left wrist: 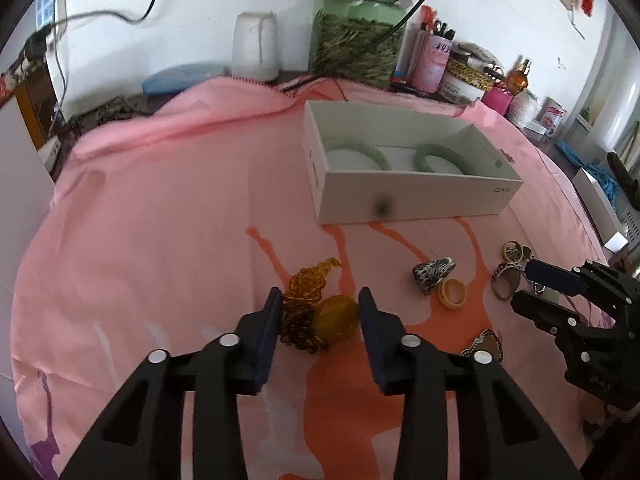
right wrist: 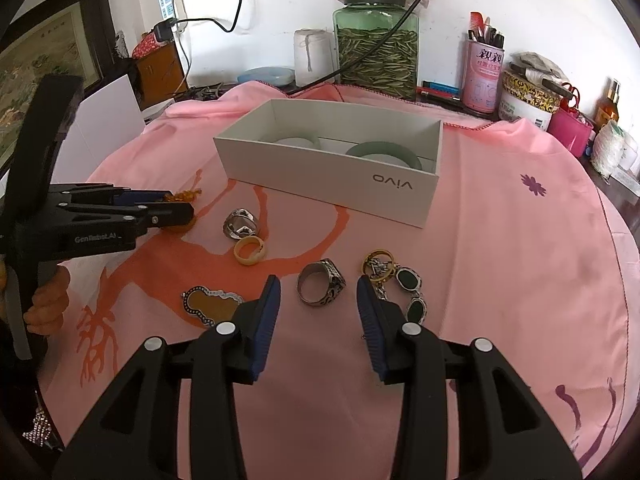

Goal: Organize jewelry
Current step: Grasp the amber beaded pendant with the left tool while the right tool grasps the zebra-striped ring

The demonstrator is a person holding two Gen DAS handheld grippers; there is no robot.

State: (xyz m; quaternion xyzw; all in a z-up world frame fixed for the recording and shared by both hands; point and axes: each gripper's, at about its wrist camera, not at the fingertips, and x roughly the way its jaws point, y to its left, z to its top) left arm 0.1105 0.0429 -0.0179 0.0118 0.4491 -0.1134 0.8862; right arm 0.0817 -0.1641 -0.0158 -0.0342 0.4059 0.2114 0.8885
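Observation:
A white box [left wrist: 416, 196] [right wrist: 320, 184] on the pink cloth holds two green jade bangles [left wrist: 440, 158] [right wrist: 384, 152]. My left gripper [left wrist: 318, 300] is open around an amber bead necklace with a round pendant [left wrist: 320, 312]. My right gripper [right wrist: 318, 290] is open around a silver ring [right wrist: 322, 286]; it also shows in the left wrist view [left wrist: 532, 284]. A yellow ring [right wrist: 250, 251], an ornate silver ring [right wrist: 238, 224], a gourd-shaped pendant [right wrist: 210, 302] and a green-stone bracelet with gold rings [right wrist: 400, 280] lie loose on the cloth.
A big green glass jar [right wrist: 376, 44], a white cup [right wrist: 310, 56], a pink tin of combs [right wrist: 482, 76] and other clutter stand along the wall behind the box. A cable hangs across the jar.

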